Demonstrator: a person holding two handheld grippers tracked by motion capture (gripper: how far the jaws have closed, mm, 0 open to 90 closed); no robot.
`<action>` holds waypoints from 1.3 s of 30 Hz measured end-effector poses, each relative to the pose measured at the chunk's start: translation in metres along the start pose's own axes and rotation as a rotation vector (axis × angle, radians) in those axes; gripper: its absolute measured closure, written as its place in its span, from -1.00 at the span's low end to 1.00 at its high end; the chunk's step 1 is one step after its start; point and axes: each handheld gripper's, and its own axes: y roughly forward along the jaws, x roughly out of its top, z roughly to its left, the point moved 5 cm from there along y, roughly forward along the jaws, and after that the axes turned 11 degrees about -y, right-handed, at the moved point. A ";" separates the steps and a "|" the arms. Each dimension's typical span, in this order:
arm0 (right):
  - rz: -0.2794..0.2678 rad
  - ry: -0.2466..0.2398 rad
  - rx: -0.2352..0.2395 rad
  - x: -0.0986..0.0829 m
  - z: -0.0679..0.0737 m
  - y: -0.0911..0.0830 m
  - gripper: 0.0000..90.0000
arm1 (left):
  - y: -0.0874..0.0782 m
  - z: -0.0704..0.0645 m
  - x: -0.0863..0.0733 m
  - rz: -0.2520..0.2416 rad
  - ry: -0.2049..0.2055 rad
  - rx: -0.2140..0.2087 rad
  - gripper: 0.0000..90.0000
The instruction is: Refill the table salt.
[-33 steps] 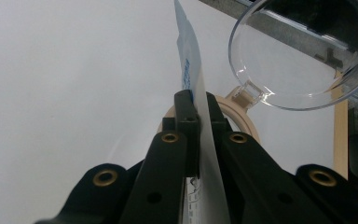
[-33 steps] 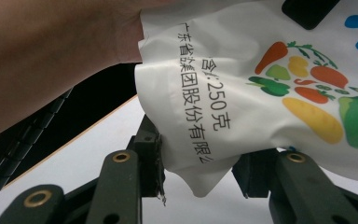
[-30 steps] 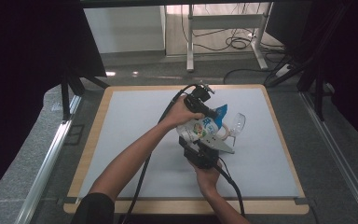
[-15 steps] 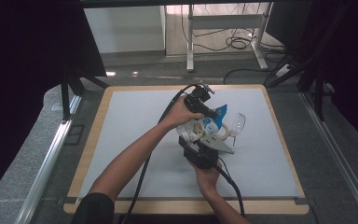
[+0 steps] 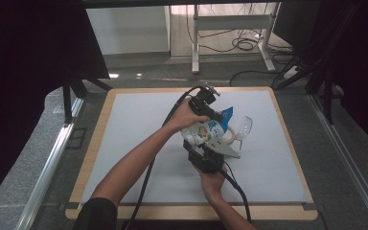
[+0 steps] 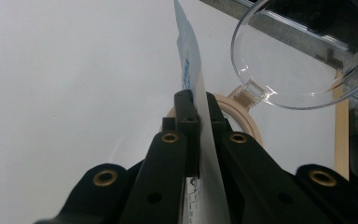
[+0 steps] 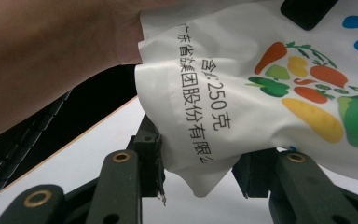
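Observation:
A white pouch (image 5: 202, 131) printed with vegetables and a blue top hangs tilted over the middle of the mat. My left gripper (image 5: 214, 115) is shut on its thin top edge (image 6: 186, 60), as the left gripper view (image 6: 199, 100) shows. Just beyond lies a jar with a beige rim (image 6: 244, 119) and a clear hinged lid (image 6: 303, 51) standing open (image 5: 243, 127). My right gripper (image 5: 207, 149) comes from below; its jaws (image 7: 200, 149) press on either side of the pouch's bulging lower corner (image 7: 261, 70). The person's left hand (image 7: 51, 56) is close above it.
A light grey mat (image 5: 134, 129) covers the wooden-edged table (image 5: 100, 115). Black cables (image 5: 148, 172) trail from both grippers toward the near edge. Beyond the table are a desk frame (image 5: 196, 43) and floor cables. Dark screens stand at both sides.

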 end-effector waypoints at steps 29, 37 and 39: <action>-0.002 0.018 0.013 0.000 0.001 0.001 0.31 | 0.000 0.000 -0.001 0.007 0.003 0.013 1.00; -0.002 0.041 0.019 0.001 0.000 -0.001 0.31 | 0.001 -0.002 -0.001 0.011 0.006 0.012 1.00; -0.003 0.041 0.018 0.002 0.000 -0.001 0.31 | 0.001 -0.002 -0.001 0.011 0.005 0.011 1.00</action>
